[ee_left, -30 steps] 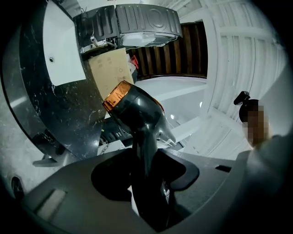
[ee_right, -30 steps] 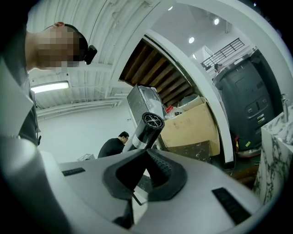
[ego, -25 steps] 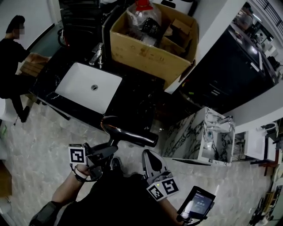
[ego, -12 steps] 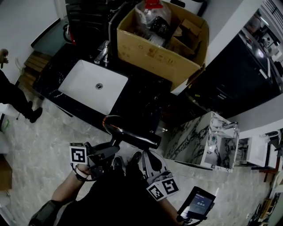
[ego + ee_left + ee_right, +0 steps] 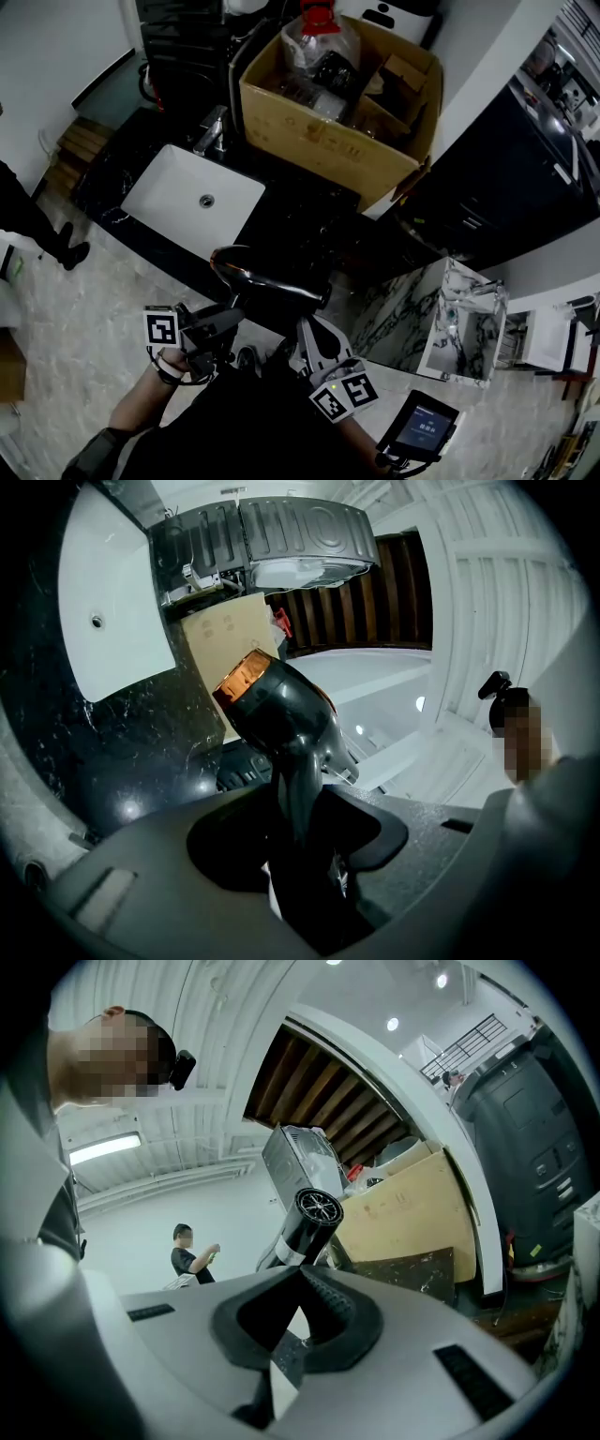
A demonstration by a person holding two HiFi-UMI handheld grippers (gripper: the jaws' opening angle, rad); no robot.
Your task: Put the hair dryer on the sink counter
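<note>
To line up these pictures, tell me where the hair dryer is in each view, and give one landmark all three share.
Head view: hair dryer low centre, over the front edge of the counter, handle in the left gripper.
Left gripper view: hair dryer at centre, handle between the jaws.
Right gripper view: hair dryer at centre, barrel end facing the camera.
Shared landmark: cardboard box, beyond the hair dryer in every view.
</note>
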